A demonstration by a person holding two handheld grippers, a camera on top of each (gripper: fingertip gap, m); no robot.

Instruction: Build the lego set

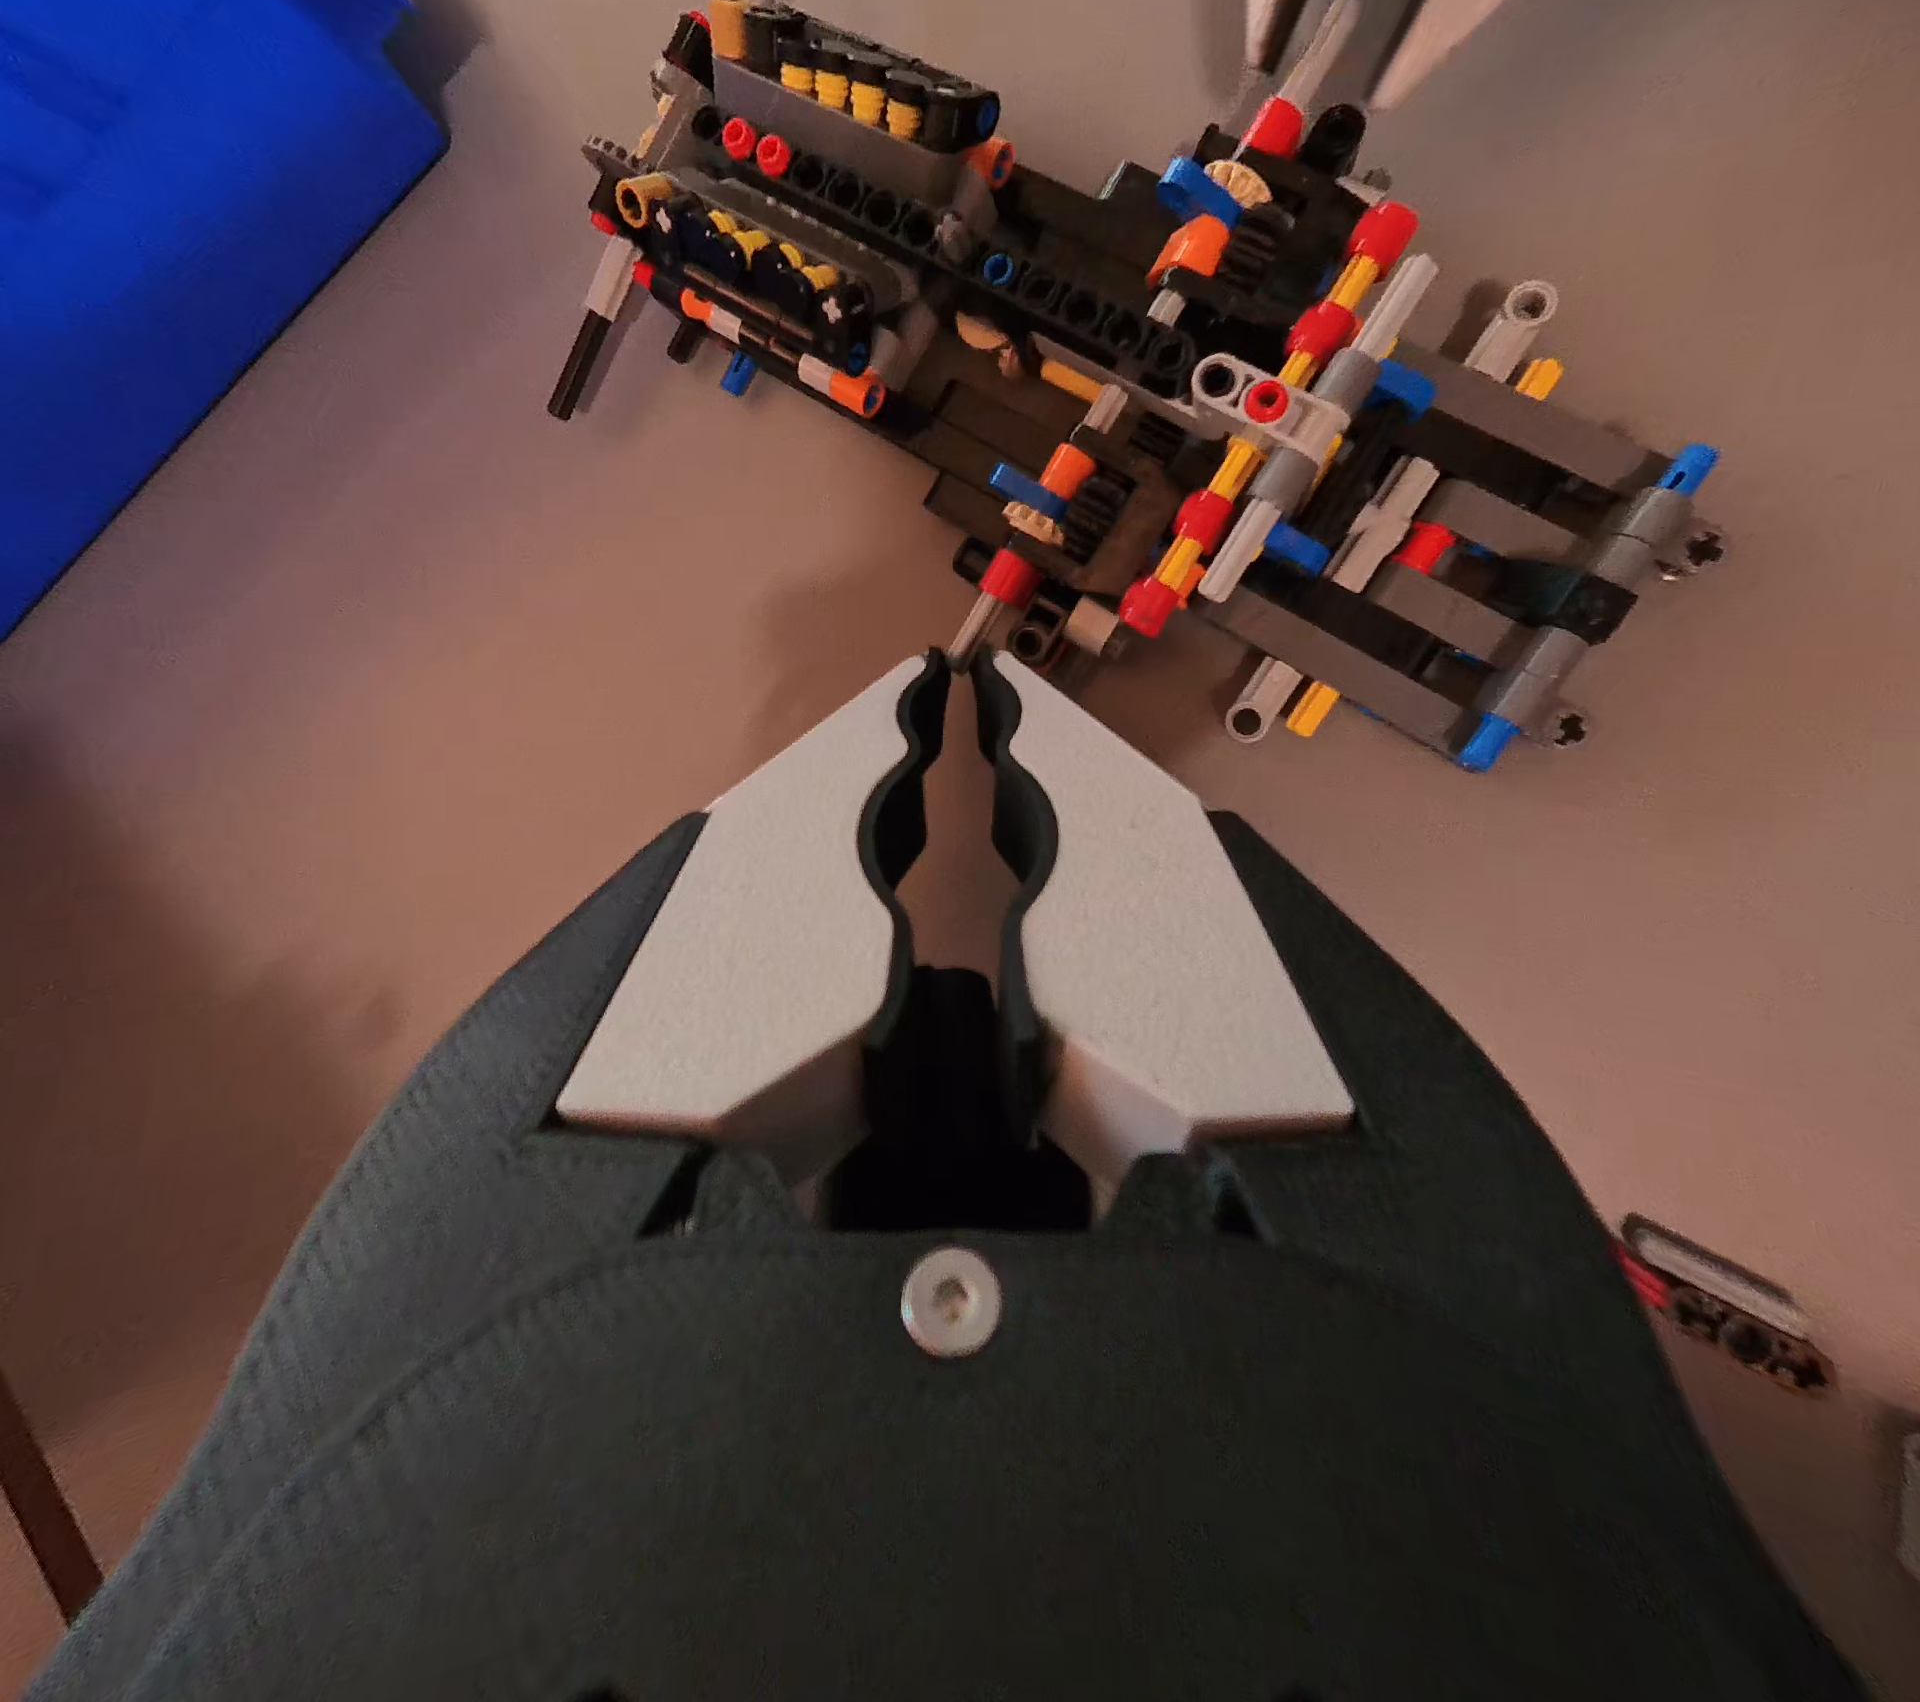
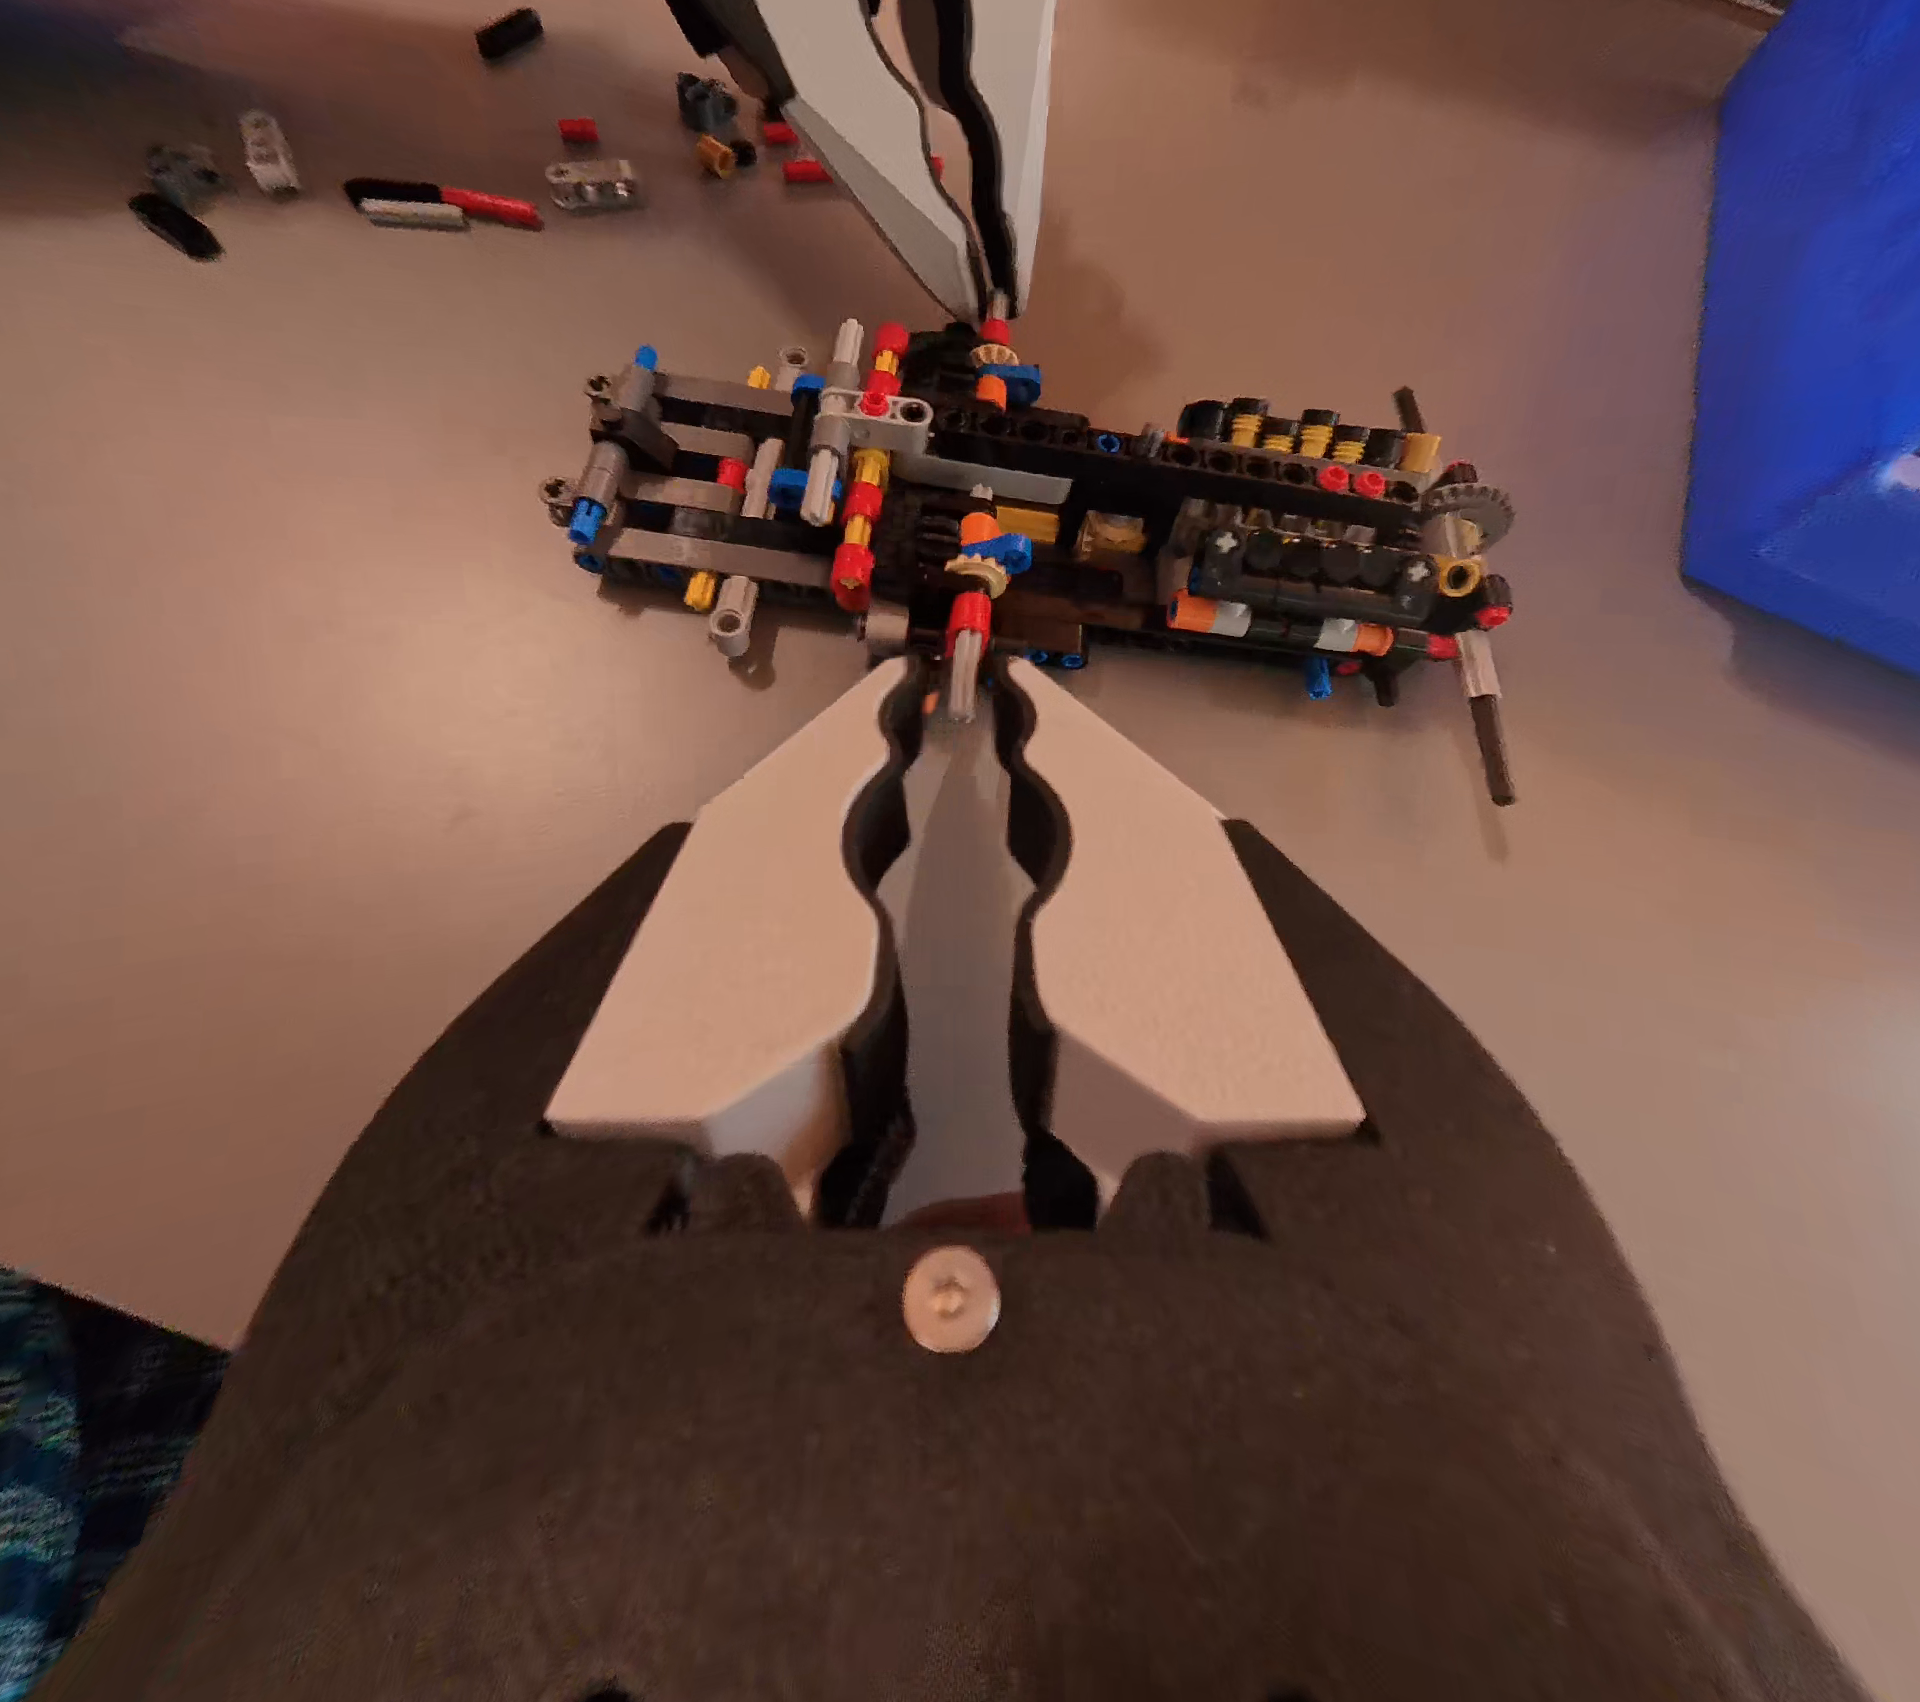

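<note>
On the desk [image 2: 1351, 925] lies the half-built lego set [image 1: 1091, 343], a long chassis lying flat, with each gripper at one end of its cross axles. The left gripper [image 1: 961, 665] has its jaws nearly closed on the tip of the near grey axle [image 1: 982, 618]. The right gripper [image 2: 961, 691] has its jaws narrowly parted around the opposite axle [image 2: 964, 660]; whether they pinch it is unclear. Held from both sides, the model probably stays put while an axle is pushed or turned. Loose parts [image 2: 447, 203] lie far left. The blue bin [image 1: 156, 177] shows only its outside; its contents are hidden.
</note>
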